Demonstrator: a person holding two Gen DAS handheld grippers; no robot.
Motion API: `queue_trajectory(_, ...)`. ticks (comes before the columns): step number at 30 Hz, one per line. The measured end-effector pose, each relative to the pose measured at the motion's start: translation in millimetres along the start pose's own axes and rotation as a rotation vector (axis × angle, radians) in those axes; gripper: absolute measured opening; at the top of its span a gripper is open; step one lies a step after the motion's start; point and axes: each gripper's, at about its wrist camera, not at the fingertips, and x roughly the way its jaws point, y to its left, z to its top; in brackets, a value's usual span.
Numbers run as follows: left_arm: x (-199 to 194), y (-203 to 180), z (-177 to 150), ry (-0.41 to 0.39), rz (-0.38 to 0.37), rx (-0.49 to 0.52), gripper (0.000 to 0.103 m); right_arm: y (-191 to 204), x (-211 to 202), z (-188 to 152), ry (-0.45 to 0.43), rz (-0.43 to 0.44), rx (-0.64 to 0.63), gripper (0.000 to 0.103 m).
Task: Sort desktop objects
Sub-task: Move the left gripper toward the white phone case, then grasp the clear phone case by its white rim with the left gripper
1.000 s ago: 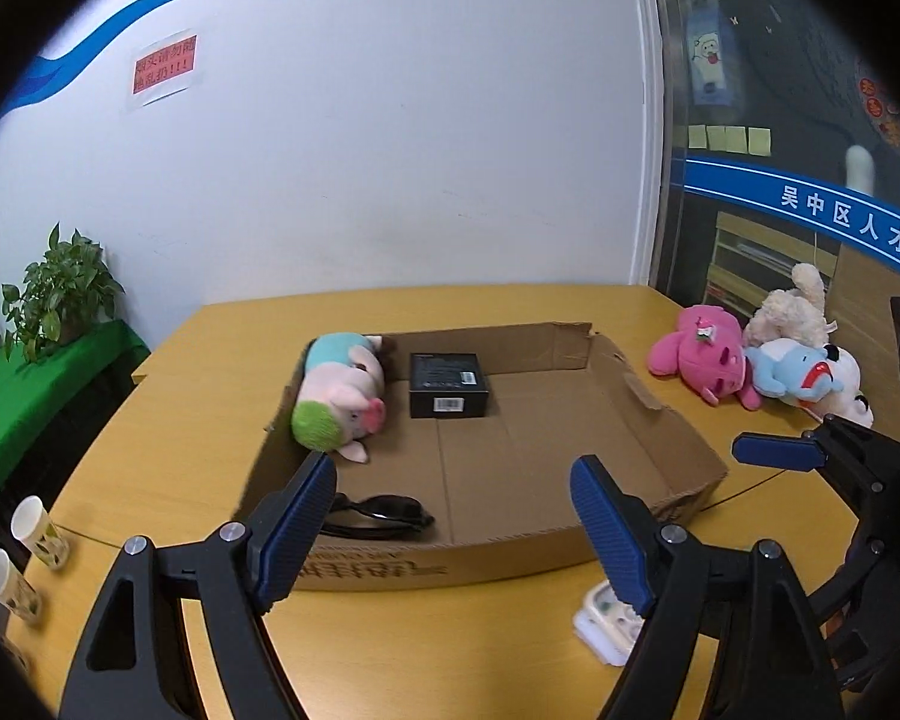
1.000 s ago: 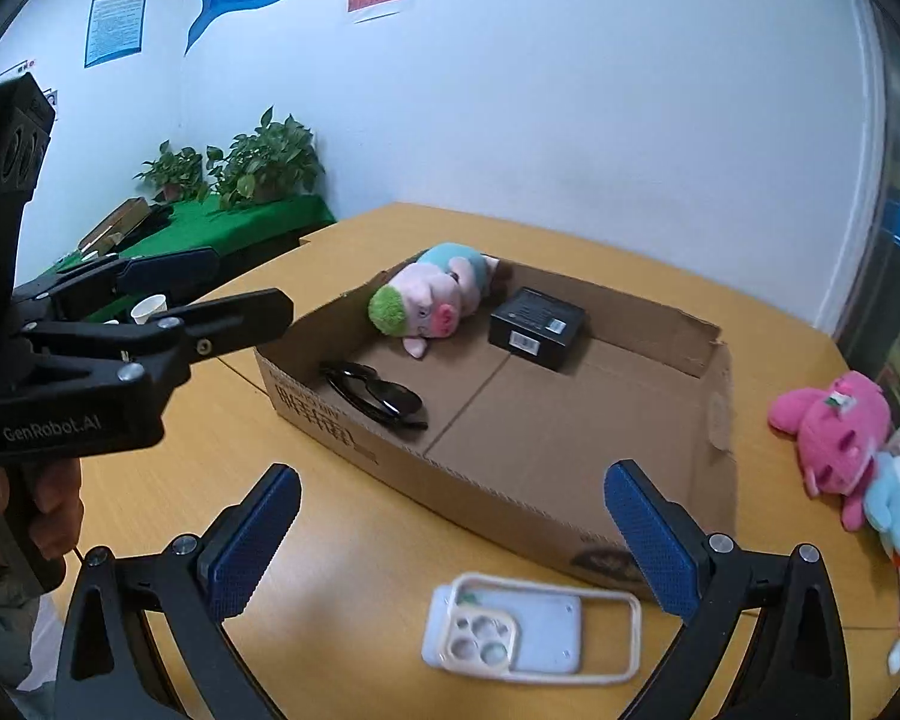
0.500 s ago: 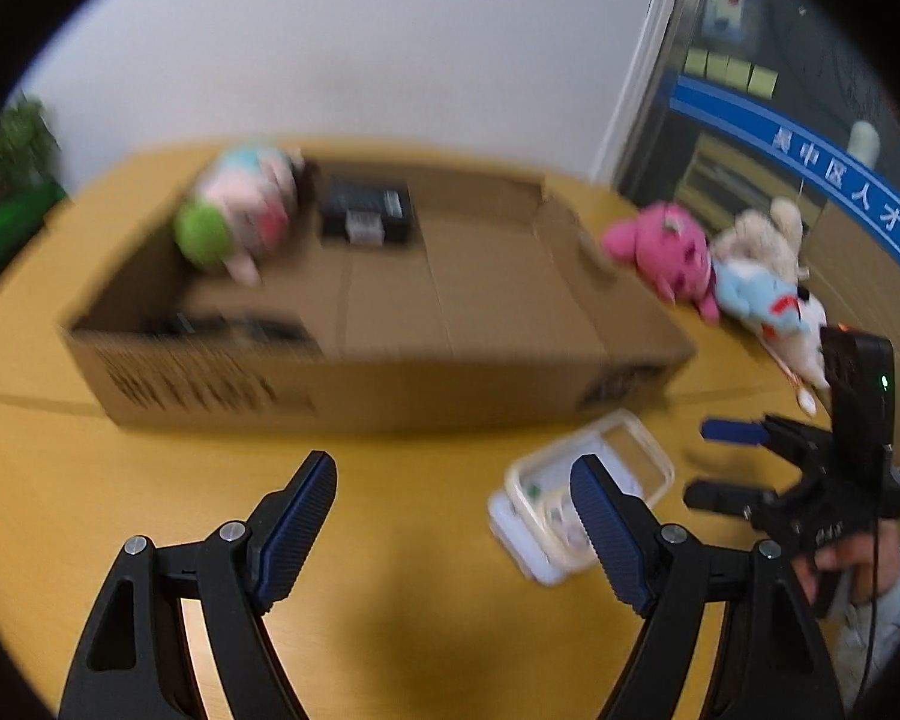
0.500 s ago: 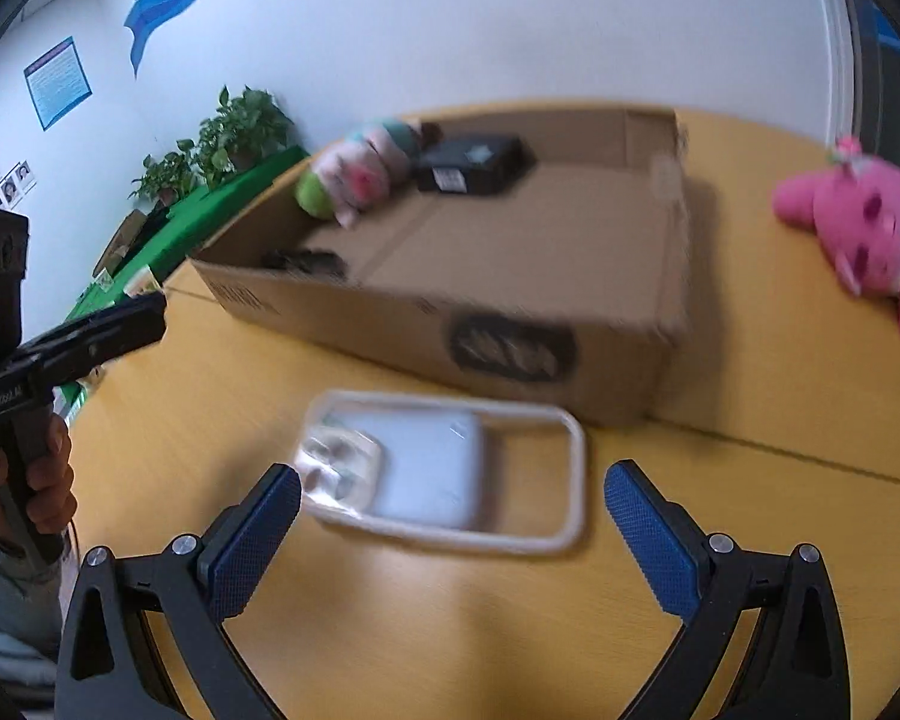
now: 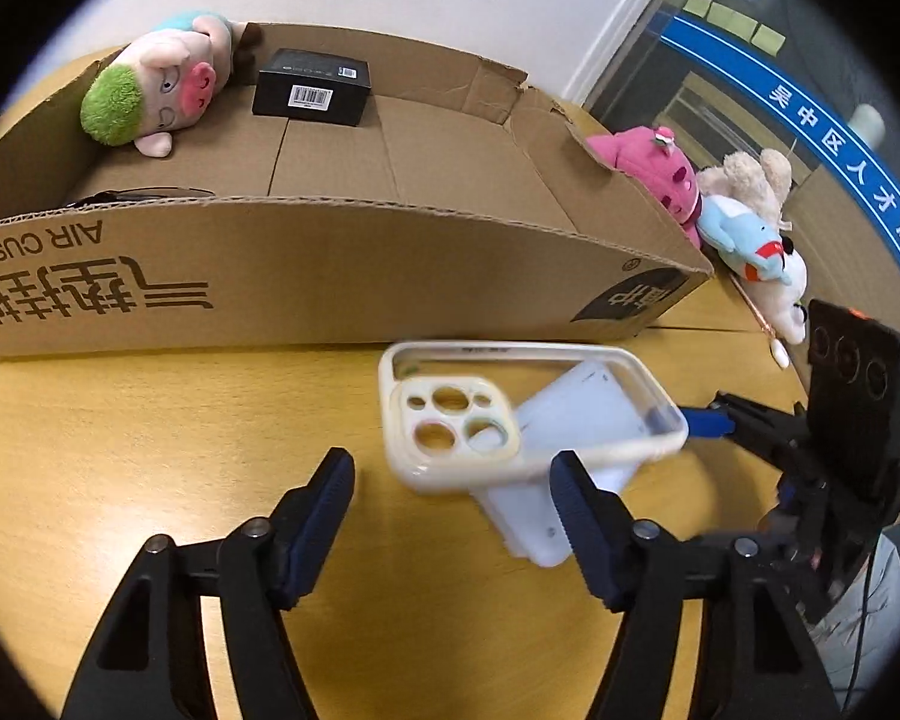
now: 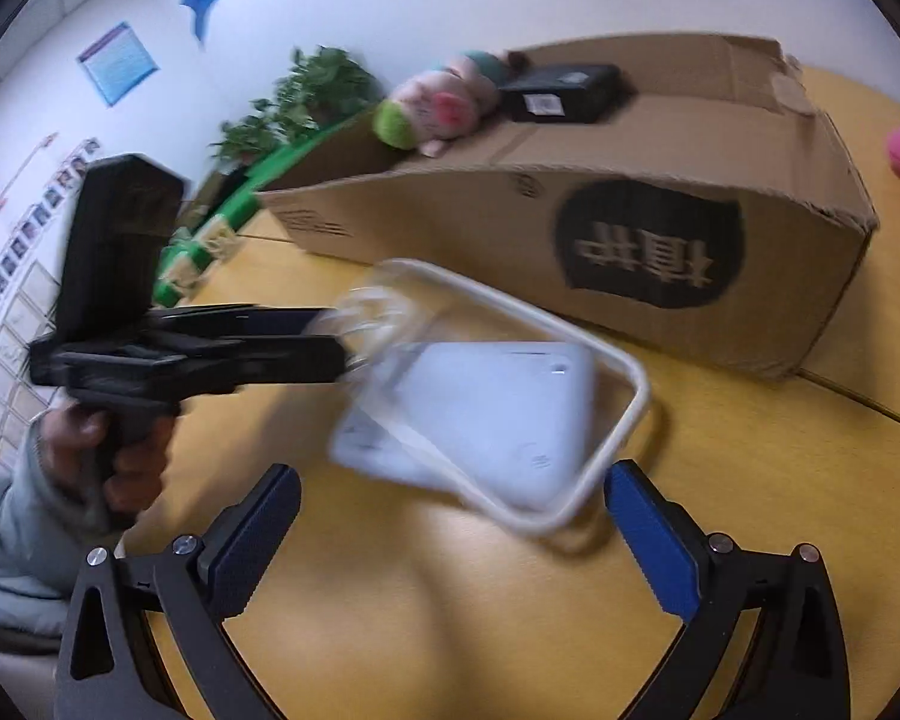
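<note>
A clear phone case (image 5: 528,414) with a cream rim lies on a white flat device (image 5: 546,498) on the wooden table, in front of the cardboard box (image 5: 330,276). It also shows in the right wrist view (image 6: 498,384), blurred. My left gripper (image 5: 450,522) is open, its fingers either side of the case's near edge. My right gripper (image 6: 450,534) is open at the case's other end, and its blue fingertip (image 5: 702,422) touches the case's end. The box holds a pig plush (image 5: 150,90), a black box (image 5: 312,87) and dark glasses (image 5: 132,195).
A pink plush (image 5: 648,171), a blue plush (image 5: 744,240) and a beige plush (image 5: 750,180) lie right of the box. Green plants (image 6: 306,96) stand beyond the table's far left. The box's front wall stands just behind the case.
Both grippers dropped from above the box and closed in on the phone case from opposite ends. The case has shifted and tilted on the white device.
</note>
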Motion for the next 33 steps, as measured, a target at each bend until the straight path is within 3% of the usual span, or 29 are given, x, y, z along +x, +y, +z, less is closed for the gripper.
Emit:
queue_trajectory(7,17,19,28,0.042,-0.077,-0.030,0.066,-23,1,15,-0.045,-0.017,0.113,0.103)
queue_trajectory(9,32,23,35,0.097,-0.120,-0.050,0.056,-26,-1,20,-0.070,0.000,0.133,0.103)
queue_trajectory(11,38,28,39,0.116,-0.162,-0.091,0.053,-30,2,27,-0.079,0.006,0.144,0.103)
queue_trajectory(15,37,28,40,0.122,-0.164,-0.095,0.048,-36,9,36,-0.078,-0.006,0.173,0.103)
queue_trajectory(22,-9,14,25,0.025,-0.171,0.005,0.048,-9,-23,20,-0.204,0.066,0.154,0.103)
queue_trajectory(26,-52,6,7,-0.056,-0.227,0.049,0.048,26,-43,-3,-0.257,0.070,0.107,0.103)
queue_trajectory(29,-69,5,-9,-0.057,-0.280,0.066,0.048,48,-55,-20,-0.295,0.082,0.074,0.103)
queue_trajectory(33,-78,9,-32,-0.027,-0.312,0.075,0.048,70,-56,-36,-0.256,0.141,0.062,0.103)
